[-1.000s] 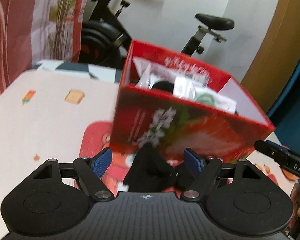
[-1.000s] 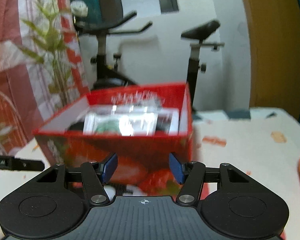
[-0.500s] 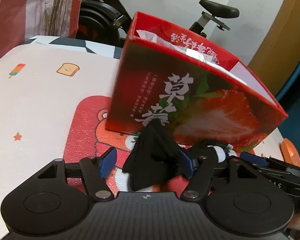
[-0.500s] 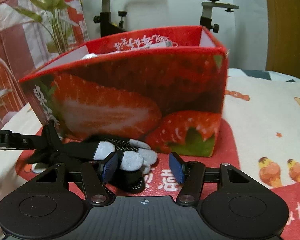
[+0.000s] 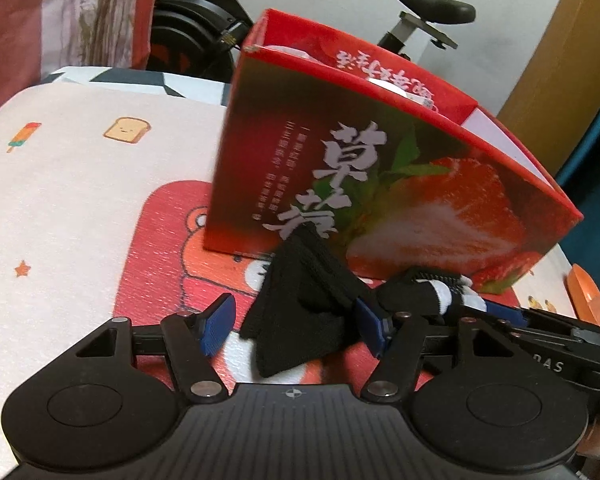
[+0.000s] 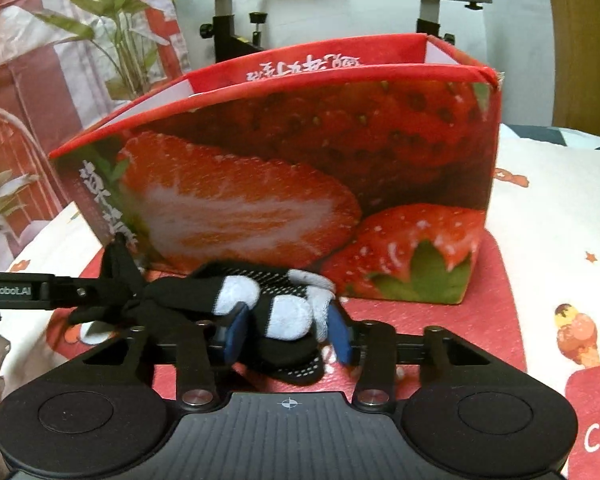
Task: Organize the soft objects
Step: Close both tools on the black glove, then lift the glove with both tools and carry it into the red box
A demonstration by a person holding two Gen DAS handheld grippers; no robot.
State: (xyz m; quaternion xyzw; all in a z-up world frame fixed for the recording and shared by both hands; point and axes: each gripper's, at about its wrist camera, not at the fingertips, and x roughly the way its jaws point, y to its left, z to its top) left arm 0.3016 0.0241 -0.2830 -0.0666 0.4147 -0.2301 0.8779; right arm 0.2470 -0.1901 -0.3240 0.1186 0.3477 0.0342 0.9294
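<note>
On the red bear-print mat (image 5: 156,280), just in front of the strawberry box (image 5: 380,184), a black glove (image 5: 300,312) is lying stretched out, its long axis running along the foot of the box from one gripper to the other. Its black cuff end is sitting toward the left gripper (image 5: 296,330), folded up into a peak that is leaning against the box front, while its grey-and-white padded fingertips (image 6: 288,316) are pointing toward the right gripper (image 6: 288,338). The left gripper is standing wide open, the cuff lying between its blue pads (image 5: 218,324) and touching only the right-hand one. The right gripper's jaws are sitting much closer together with the padded fingertips between them; whether they are pressing the fabric or only bracketing it, I cannot tell. The box is standing upright and open-topped, with something white showing inside near its rim. The mat is lying on a pale tablecloth (image 5: 60,184) printed with toast, popsicle and ice-cream pictures. Behind the table an exercise bike (image 6: 236,12) is standing against a white wall, with a leafy plant (image 6: 108,12) and a red patterned curtain (image 5: 16,20) to one side
</note>
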